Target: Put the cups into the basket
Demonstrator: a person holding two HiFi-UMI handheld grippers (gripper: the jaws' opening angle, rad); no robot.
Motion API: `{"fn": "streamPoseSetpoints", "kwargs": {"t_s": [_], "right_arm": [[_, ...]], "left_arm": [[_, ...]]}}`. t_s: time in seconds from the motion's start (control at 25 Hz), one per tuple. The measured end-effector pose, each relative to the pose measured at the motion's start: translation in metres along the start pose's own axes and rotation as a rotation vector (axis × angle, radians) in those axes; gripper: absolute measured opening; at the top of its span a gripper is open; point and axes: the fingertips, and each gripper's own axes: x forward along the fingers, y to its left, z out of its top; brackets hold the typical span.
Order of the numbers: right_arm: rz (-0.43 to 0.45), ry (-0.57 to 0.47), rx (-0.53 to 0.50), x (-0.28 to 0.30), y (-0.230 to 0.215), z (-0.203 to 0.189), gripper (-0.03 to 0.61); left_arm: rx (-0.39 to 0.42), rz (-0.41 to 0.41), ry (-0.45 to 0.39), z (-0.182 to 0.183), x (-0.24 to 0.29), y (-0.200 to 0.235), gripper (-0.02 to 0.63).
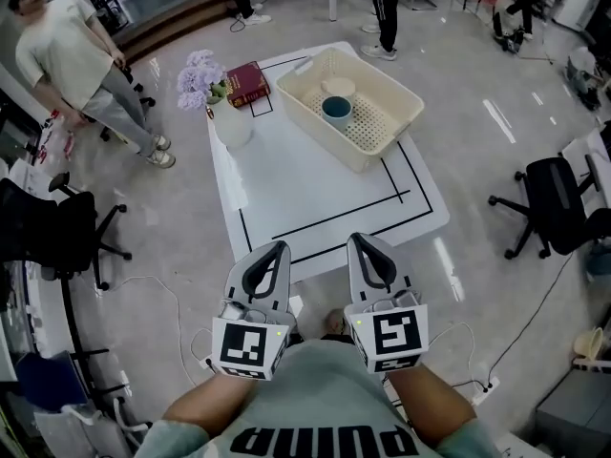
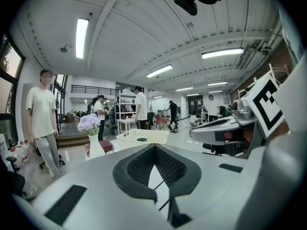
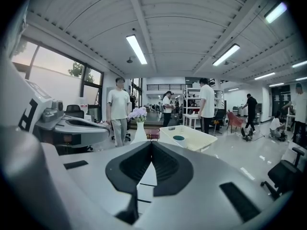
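A cream basket stands at the far right of the white table. Inside it are a teal cup and a cream cup. The basket and the teal cup show far ahead in the left gripper view, and the basket with the teal cup also in the right gripper view. My left gripper and right gripper hang side by side just before the table's near edge, close to my body. Both are shut and empty, with the left gripper's and right gripper's tips meeting.
A white vase with purple flowers and a red book sit at the table's far left. A person stands left of the table, with others farther back. Office chairs flank it. Cables lie on the floor by my feet.
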Motion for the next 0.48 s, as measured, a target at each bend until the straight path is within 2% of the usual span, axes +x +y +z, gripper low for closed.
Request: {"fn": "streamPoseSetpoints", "kwargs": {"t_s": [0.2,0.32,0.48], "right_arm": [[-0.068,0.038,0.023,-0.007,0.012,-0.018,0.015],[-0.101,0.062,0.029,-0.011,0.021,-0.029,0.015],[-0.129,0.064,0.036,-0.012,0.031,-0.042,0.014]], "left_arm": [[-0.003,-0.004,0.030,-0.018,-0.015,0.014,0.006],[0.013,-0.036,0.022,-0.025,-0.020,0.015,0.006],[0.002,-0.067,0.053,-0.049,-0.022,0.016,0.006]]}}
